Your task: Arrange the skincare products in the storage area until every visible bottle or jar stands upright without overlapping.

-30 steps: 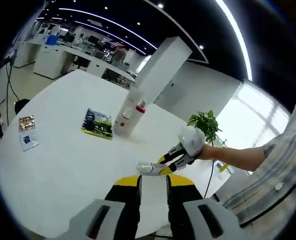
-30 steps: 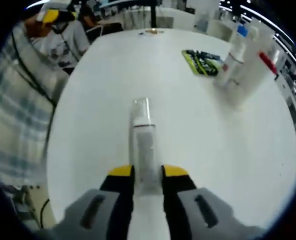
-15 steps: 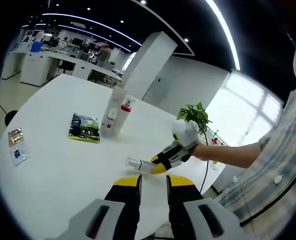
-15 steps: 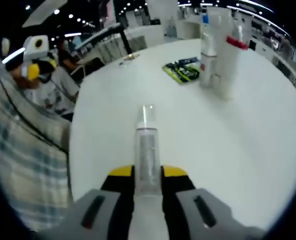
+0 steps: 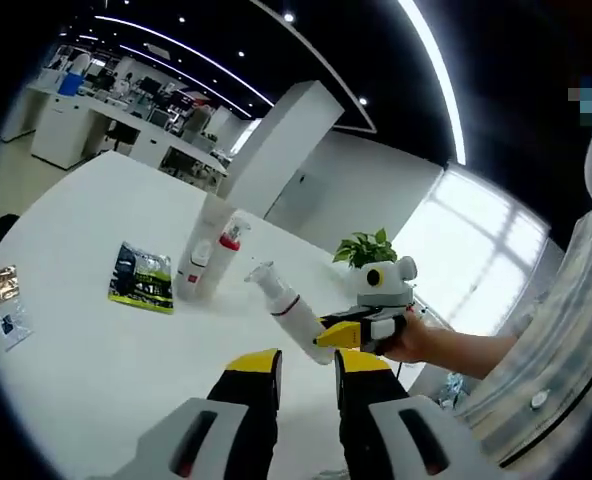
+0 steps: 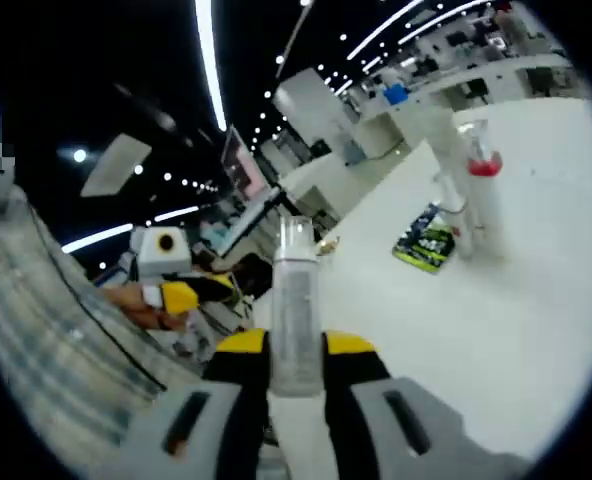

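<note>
Skincare tube [image 6: 296, 305], pale with a clear cap, clamped between the yellow-tipped jaws of the right gripper [image 6: 296, 352] in the right gripper view, rising straight toward 12 o'clock from the jaw tips, cap end farthest from the jaws, lower end hidden between them. Same tube [image 5: 288, 308] in the left gripper view, lifted clear of the white desk [image 5: 86, 340], slanting from the right gripper [image 5: 338, 335] up toward 10 o'clock, cap uppermost. Right gripper there gripped by a person's hand [image 5: 416, 340], coming in from 3 o'clock, closed on the tube's lower end. Left gripper [image 5: 306, 362] at 6 o'clock of its own view, jaws parted by a narrow gap with nothing between them, tips just below the held tube in the picture but not touching it. Standing bottles [image 5: 206, 262] upright on the desk at about 10 o'clock of the left jaws, one with a red collar, close together; whether touching, cannot tell. Green packet [image 5: 142, 277] lying flat just beside them at 9 o'clock. Two small sachets [image 5: 6, 300] flat near the desk's edge, well apart from the bottles. In the right gripper view, the same bottles [image 6: 471, 200] at about 2 o'clock of the held tube, the packet [image 6: 426, 240] just beside them, the desk [image 6: 536, 330] spreading below. Potted plant [image 5: 364, 248] beyond the desk's far edge.
</note>
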Demonstrator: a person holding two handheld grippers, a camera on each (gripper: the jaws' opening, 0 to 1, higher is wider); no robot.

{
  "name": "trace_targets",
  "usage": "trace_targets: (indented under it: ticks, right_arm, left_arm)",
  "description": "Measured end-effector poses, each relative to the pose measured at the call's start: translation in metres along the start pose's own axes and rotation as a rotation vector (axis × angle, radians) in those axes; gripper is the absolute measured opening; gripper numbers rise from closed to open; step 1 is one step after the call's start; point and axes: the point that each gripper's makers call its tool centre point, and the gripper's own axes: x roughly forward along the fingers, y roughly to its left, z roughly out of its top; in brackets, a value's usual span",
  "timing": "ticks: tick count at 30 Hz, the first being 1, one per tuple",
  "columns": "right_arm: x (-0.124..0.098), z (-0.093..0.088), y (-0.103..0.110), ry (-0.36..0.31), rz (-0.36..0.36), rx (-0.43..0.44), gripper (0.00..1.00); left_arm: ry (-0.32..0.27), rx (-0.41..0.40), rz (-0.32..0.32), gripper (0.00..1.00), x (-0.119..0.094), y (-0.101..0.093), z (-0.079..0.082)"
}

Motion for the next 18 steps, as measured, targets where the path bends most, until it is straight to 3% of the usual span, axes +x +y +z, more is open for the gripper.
trace_targets:
  ticks: [2, 5, 8, 13, 18]
  right_arm:
    - [0.004, 0.008, 0.015, -0.031, 0.045, 0.020, 0.18]
    - [0.010, 0.016, 0.036, -0.068, 0.107, -0.005, 0.18]
    - [0.014, 0.024, 0.053, -0.111, 0.171, 0.001, 0.18]
    - [0.019, 0.025, 0.066, -0.123, 0.228, 0.026, 0.18]
    - [0.022, 0.026, 0.084, -0.136, 0.319, 0.062, 0.18]
  left_arm:
    - [-0.024, -0.017, -0.018, 0.23, 0.002, -0.001, 0.008]
    - [-0.110, -0.045, -0.098, 0.29, 0.003, -0.015, 0.031]
    - [-0.134, -0.040, -0.120, 0.34, 0.004, -0.020, 0.039]
    - [-0.181, -0.050, -0.191, 0.36, 0.004, -0.036, 0.049]
    - [-0.148, -0.048, -0.233, 0.35, 0.005, -0.043, 0.044]
